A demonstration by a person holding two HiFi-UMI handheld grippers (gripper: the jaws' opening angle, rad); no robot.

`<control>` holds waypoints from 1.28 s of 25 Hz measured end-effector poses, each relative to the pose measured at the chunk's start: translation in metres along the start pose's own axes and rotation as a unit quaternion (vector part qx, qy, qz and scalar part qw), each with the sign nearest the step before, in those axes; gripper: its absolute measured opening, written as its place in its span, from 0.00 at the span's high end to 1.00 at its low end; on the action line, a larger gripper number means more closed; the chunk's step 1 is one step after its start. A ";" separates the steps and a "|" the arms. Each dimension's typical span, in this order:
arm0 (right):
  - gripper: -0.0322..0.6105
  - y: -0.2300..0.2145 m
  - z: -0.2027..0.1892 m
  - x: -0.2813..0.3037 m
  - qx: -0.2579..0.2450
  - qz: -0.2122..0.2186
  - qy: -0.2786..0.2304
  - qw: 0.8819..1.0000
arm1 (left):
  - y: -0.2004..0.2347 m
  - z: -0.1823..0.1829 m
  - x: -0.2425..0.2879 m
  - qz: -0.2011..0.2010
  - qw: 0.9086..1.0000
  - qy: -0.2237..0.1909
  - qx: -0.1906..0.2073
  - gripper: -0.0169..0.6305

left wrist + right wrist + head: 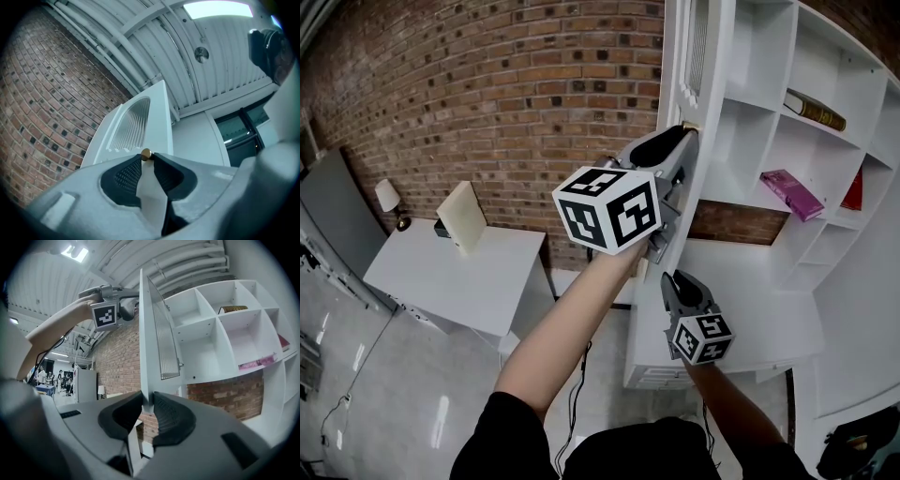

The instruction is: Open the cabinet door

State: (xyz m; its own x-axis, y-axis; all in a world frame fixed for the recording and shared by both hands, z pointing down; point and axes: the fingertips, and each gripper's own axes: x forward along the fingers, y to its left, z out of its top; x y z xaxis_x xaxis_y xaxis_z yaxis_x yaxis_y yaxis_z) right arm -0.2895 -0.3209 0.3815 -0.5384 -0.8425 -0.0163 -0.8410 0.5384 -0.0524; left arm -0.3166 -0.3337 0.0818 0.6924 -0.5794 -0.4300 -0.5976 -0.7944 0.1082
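our left gripper (146,158) pinches the brass knob (146,153) on the upright free edge of the cabinet door (149,333), straight ahead, while our right gripper (147,405) clamps that edge lower down.

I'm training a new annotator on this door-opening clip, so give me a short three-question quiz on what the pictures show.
1. True or false: the cabinet door is shut.
2. What sits at the tips of the left gripper's jaws? A) a brass knob B) a pink book C) a lamp
3. Which meets the door higher up, the left gripper or the right gripper?
Key: 1 false, it stands swung open; 2 A; 3 the left gripper.
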 end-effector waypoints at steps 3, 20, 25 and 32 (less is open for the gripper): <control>0.83 0.006 -0.002 0.005 0.003 0.007 0.002 1.000 | 0.005 0.002 -0.005 0.005 1.000 -0.004 0.001 0.83; 0.82 0.016 -0.003 0.014 0.021 0.033 0.007 0.999 | 0.014 0.008 -0.015 0.013 1.000 -0.020 0.001 0.84; 0.82 0.012 -0.001 0.011 0.028 0.037 -0.001 0.999 | 0.013 0.004 -0.013 0.022 1.000 -0.019 0.010 0.84; 0.82 0.011 -0.009 0.006 0.032 0.049 0.003 0.998 | 0.020 -0.014 -0.030 0.021 0.999 -0.017 -0.020 0.84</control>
State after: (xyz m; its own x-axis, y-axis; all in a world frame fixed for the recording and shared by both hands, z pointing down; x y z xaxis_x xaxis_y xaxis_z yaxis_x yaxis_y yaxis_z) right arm -0.3025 -0.3197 0.3902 -0.6189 -0.7852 -0.0178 -0.7789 0.6165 -0.1150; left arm -0.3436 -0.3348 0.1092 0.6523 -0.6065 -0.4546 -0.6084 -0.7767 0.1631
